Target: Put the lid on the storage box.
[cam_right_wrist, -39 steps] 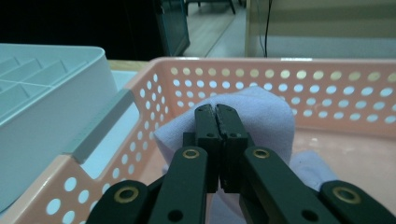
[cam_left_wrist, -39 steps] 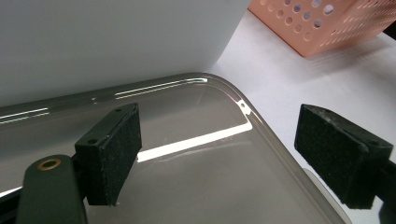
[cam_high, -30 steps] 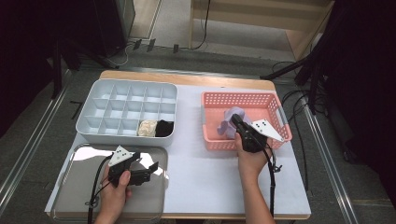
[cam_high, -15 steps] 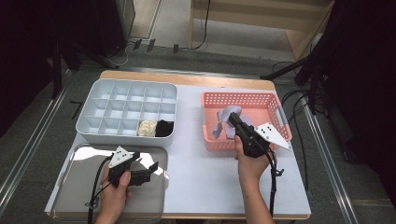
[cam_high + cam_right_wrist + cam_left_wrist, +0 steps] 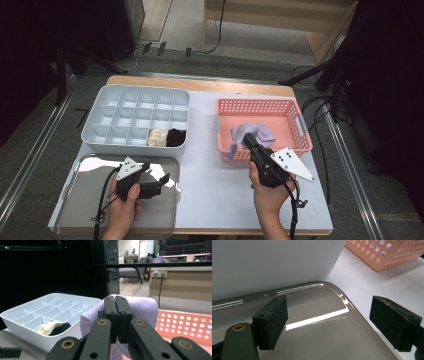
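My right gripper [image 5: 248, 140] is shut on a lilac cloth [image 5: 252, 134], which hangs from its tips over the front wall of the pink basket [image 5: 295, 140]. In the right gripper view the jaws stand pressed together at my right gripper [image 5: 116, 315] with the lilac cloth [image 5: 145, 307] draped behind them. My left gripper [image 5: 162, 181] rests open over the clear tray [image 5: 75, 210]; in the left gripper view its pads [image 5: 272, 325] stand wide apart with nothing between them above the clear tray [image 5: 317, 335].
A white divided box [image 5: 115, 117] sits at the back left, with a cream item [image 5: 158, 137] and a black item [image 5: 176, 137] in two front compartments. The pink basket [image 5: 387, 255] lies to the right. The white tabletop [image 5: 210, 175] runs between the hands.
My right gripper has drawn back toward the person and risen, lifting the lilac cloth up out of the basket. The left hand has stayed still.
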A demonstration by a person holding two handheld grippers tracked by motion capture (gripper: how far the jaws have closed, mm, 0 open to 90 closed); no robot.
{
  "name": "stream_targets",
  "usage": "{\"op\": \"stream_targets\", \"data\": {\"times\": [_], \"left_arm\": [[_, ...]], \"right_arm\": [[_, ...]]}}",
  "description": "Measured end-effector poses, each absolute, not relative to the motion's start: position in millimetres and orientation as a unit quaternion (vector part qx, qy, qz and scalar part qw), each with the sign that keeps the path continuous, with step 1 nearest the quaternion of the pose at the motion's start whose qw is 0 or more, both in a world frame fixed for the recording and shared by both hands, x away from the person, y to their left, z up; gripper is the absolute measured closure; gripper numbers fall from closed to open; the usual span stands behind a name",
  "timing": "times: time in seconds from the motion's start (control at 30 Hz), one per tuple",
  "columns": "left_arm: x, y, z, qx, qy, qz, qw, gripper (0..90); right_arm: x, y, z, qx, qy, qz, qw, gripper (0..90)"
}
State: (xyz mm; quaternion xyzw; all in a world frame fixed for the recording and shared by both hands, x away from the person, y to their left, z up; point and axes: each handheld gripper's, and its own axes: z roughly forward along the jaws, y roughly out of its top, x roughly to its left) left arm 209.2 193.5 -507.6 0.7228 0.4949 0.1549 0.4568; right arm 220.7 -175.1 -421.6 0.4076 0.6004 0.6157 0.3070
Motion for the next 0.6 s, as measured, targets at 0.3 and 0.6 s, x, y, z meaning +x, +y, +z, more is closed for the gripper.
{"op": "stream_targets", "data": {"times": [0.3,0.6], "left_arm": [[208.9,193.0,-507.7,0.721,0.496,0.158,0.457,15.9],[207.9,192.5,-507.4,0.720,0.495,0.165,0.457,15.9]], "right_arm": [[185.4,-179.9,-429.8,0.408,0.611,0.610,0.297,89.0],[169.2,-180.9,-466.9,0.409,0.638,0.594,0.268,88.9]]}}
